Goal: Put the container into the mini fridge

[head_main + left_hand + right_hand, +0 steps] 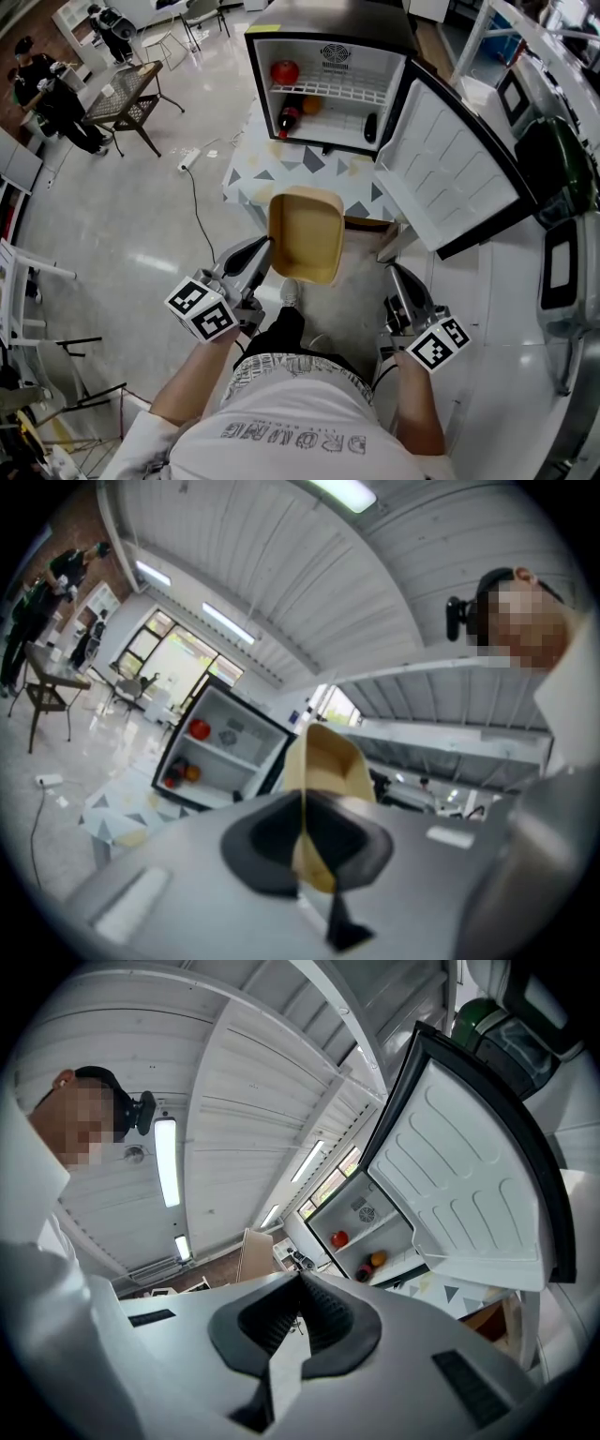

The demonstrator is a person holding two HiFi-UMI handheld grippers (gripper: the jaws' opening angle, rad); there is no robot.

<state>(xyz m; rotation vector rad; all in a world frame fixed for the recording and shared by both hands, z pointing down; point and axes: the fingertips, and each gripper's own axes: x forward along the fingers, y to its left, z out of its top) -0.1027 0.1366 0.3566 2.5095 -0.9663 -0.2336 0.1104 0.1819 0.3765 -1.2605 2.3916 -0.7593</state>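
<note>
Container (306,234) was held in air before open mini fridge (328,17), well short of shelves. Left gripper (266,247) was clamped on thin side wall. Right gripper (397,277) jaws were together, nothing held. Container was judged light, empty, thin-walled and slightly flexible; hold near stiffer corner preferred.

The person's white shirt (292,433) carries upside-down lettering that seems to read "DROMING".
</note>
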